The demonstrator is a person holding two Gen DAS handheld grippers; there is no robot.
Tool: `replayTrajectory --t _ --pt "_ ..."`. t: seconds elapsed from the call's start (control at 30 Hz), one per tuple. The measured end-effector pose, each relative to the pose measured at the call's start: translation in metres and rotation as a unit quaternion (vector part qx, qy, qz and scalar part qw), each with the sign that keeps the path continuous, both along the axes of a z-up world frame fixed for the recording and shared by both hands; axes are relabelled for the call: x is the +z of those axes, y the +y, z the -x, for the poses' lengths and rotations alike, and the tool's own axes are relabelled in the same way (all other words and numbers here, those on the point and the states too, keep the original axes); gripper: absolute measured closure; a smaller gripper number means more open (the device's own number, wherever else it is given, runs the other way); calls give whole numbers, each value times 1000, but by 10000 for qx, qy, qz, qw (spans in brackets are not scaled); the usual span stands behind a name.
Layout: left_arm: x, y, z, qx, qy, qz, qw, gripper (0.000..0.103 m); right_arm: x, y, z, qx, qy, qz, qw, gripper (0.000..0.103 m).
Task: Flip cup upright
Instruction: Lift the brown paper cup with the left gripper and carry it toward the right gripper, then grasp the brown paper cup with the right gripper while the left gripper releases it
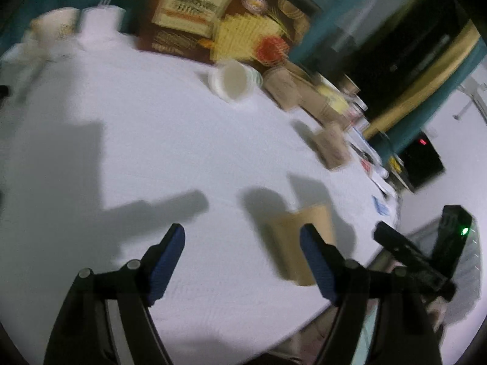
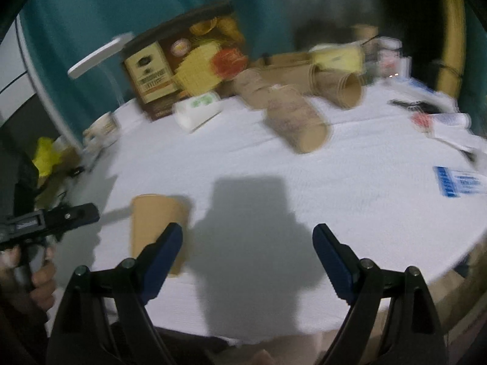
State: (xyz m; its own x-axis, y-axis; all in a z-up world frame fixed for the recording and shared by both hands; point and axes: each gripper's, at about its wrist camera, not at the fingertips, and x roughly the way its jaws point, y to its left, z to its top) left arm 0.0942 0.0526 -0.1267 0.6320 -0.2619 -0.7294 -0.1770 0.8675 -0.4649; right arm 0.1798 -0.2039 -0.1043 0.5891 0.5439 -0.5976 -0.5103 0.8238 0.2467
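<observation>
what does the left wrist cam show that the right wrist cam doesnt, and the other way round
Only the left wrist view shows the left gripper head on, jaws apart and empty, and a dark box with a red light.

Only the right wrist view shows the right gripper head on, jaws apart and empty, a blue and white card and a yellow crumpled thing.

Both show the brown paper cup standing near the table's front edge, the lying white cup and the printed box.
</observation>
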Motion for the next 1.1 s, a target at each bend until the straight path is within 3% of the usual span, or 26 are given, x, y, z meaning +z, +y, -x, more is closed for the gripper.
replayTrajectory --t 0.1,0.2,0.33,0.63,0.83,0.87,0.93,0.97,1.1 --pt "2 29 19 432 -124 -474 9979 25 4 28 -10 491 383 -27 9981 17" --pt "5 54 34 584 -197 -692 9957 25 5 60 -19 1025 814 29 9914 17" --pt "12 71 47 645 -341 -989 9924 25 0 103 -27 1588 1344 777 9750 17" --pt "7 94 66 704 -429 -907 9925 25 -3 150 -51 1824 1956 1507 9517 17" --pt "5 100 69 705 -463 -861 9927 25 -18 159 -62 1895 2208 1774 9401 18" --pt "4 102 69 708 -463 -854 9927 25 -20 160 -63 1894 2231 1779 9395 20" --pt "3 104 69 706 -442 -833 9930 25 -22 161 -64 1892 2251 1787 9389 36" --pt "3 104 69 704 -433 -826 9931 25 -21 163 -63 1889 2223 1803 9394 41" --pt "3 102 68 656 -466 -794 9936 25 -8 162 -60 1818 1843 1614 9523 42"
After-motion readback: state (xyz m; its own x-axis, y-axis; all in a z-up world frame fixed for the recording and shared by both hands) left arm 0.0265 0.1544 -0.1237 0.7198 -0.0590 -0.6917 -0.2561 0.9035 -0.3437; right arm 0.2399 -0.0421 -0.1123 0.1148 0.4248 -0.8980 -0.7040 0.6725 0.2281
